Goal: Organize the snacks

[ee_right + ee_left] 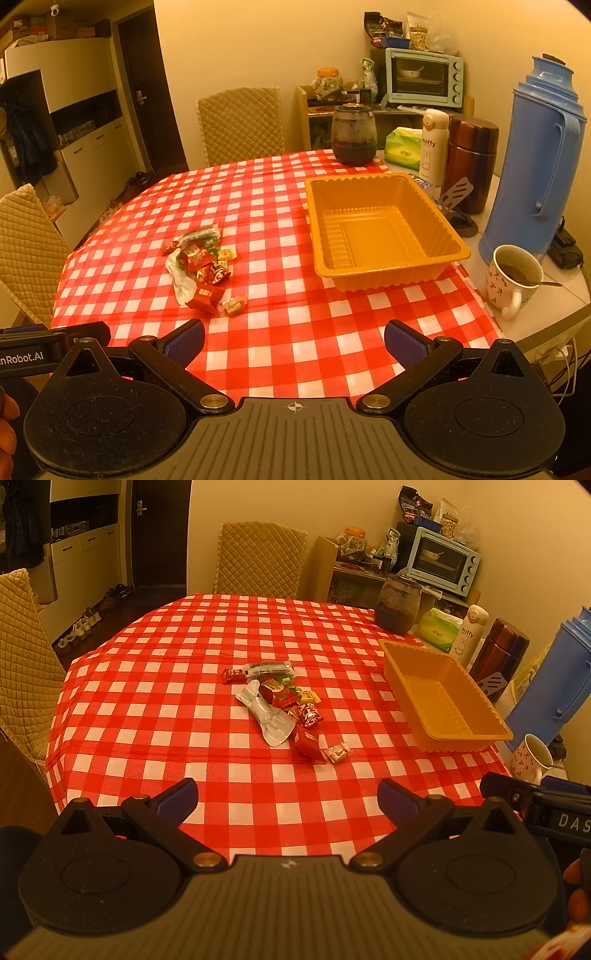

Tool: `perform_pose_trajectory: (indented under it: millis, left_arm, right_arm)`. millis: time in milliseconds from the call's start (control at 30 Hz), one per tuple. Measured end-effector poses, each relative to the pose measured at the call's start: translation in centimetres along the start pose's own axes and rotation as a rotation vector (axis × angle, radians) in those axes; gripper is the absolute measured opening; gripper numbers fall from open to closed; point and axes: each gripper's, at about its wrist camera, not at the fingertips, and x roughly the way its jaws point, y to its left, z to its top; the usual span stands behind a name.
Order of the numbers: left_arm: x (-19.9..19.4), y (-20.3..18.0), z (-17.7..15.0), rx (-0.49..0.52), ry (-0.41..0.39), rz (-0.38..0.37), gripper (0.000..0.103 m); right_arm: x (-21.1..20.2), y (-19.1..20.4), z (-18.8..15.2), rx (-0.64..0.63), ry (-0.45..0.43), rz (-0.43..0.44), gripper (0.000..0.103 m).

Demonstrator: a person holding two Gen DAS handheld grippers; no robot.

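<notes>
Glossy foil snack wrappers (280, 705); ribbed orange plastic tray (380, 236); checked tablecloth (258, 350)

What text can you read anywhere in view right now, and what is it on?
"miffy": white bottle.
"DAS", cut off by the frame edge: right tongs.
"nRobot.AI", start cut off: left tongs.
Print on the snack wrappers and green tissue pack: too small to read.

Home dining room: checked tablecloth (280, 354), toaster oven (423, 77).

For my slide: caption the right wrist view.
Open right gripper faces a snack pile beside an empty orange tray.
</notes>
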Motion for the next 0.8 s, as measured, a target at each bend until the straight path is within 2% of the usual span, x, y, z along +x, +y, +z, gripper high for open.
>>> perform_pose_trajectory:
  millis: [800]
  left_arm:
    - [0.16, -0.12, 0.02, -0.003, 0.004, -0.005, 0.103]
  right_arm:
    - [0.02, -0.01, 0.07, 0.002, 0.0, -0.001, 0.102]
